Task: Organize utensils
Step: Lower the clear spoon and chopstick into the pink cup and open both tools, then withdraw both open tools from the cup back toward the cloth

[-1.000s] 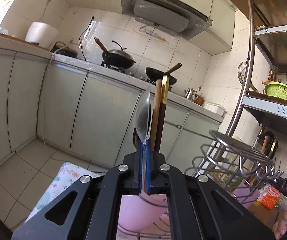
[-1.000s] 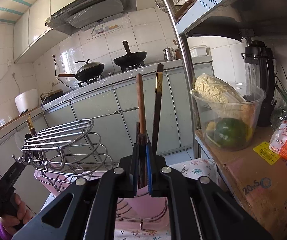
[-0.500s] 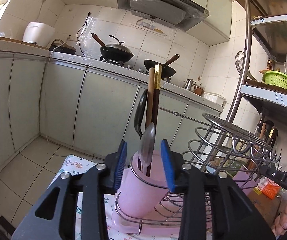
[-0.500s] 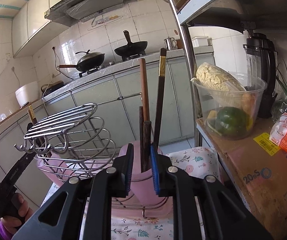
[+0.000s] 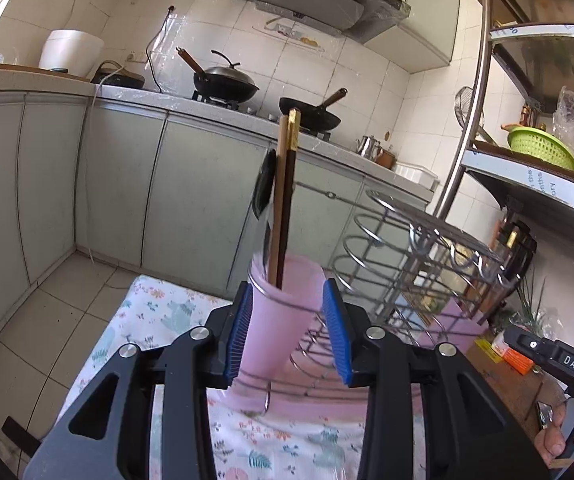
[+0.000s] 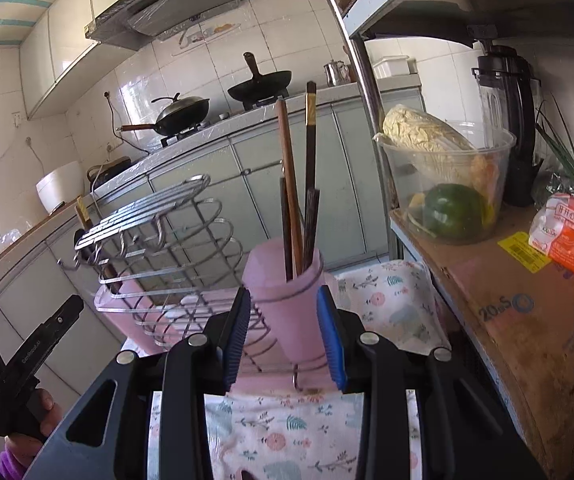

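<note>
Chopsticks (image 6: 295, 184) upright in pink cup (image 6: 287, 300), claws parted

Items you could not fully see:

- Pink cup (image 5: 283, 320): lower wall and base lay behind your left gripper (image 5: 289, 330).
- Chopsticks (image 6: 293, 200): tips were sunk in the second pink cup (image 6: 291, 300), out of sight.
- Spoon (image 5: 265, 200): blurred; handle was hidden inside the cup.
- Wire rack (image 6: 159, 240): contents behind the bars were too dark to tell.
- Your right hand (image 5: 567, 432): cut off by the left view's edge.
- Blender (image 6: 511, 120): top was hidden under the shelf.
</note>
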Demonstrator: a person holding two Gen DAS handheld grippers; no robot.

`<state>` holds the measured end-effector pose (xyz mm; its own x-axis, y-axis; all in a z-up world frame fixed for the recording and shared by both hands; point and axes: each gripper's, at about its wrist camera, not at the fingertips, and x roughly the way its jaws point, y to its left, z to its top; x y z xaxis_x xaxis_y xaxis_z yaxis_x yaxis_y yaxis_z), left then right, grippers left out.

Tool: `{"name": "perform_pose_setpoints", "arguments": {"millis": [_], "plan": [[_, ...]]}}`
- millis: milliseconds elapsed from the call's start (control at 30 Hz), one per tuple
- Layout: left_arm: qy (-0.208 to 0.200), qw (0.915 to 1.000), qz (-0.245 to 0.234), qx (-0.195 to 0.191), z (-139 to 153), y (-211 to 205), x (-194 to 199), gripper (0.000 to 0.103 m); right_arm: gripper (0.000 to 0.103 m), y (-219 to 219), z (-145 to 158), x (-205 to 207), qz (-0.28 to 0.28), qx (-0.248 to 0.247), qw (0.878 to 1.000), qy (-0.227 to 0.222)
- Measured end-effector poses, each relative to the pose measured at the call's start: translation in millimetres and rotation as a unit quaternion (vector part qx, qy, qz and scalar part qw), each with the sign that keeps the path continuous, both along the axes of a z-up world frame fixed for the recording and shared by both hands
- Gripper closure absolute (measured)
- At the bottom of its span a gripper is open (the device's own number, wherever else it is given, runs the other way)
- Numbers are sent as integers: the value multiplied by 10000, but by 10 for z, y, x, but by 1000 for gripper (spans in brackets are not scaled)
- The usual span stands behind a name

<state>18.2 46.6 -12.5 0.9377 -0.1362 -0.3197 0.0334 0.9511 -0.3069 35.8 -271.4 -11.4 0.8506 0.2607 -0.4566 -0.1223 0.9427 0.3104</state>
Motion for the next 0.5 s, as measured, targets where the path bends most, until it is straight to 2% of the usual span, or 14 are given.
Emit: {"name": "perform_pose_setpoints", "arguments": {"millis": [200,500], "plan": [[299,9991,-252,147,-61,-91,-171,66,70,73,-157,-168,160,-96,9993,326],[1075,9925,-571,145,-315,-192,-293,66,69,124,-466,-269,381,10,9937,1050]]}}
